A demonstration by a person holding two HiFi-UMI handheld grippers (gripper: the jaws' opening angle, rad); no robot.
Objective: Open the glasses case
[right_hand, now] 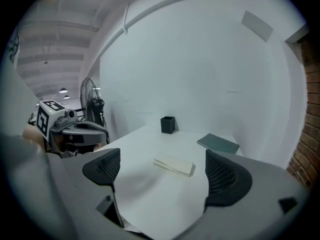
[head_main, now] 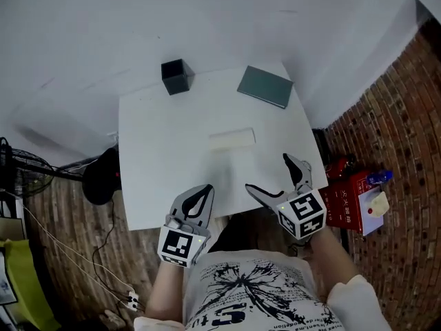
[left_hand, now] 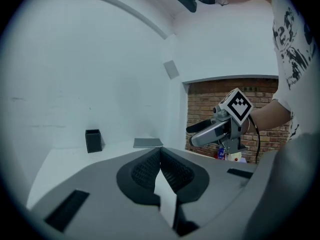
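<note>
- The left gripper [head_main: 204,190] is held over the white table's [head_main: 158,157] near edge, with its jaws pressed together on nothing.
- The cream glasses case [head_main: 232,138] is laid closed at the table's middle.
- The right gripper [head_main: 269,172] is held over the table's near-right edge, with its jaws spread wide and empty.

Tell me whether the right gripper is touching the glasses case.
Apart. In the right gripper view, bare table lies between the open fingers of the right gripper and the glasses case. The head view agrees.
</note>
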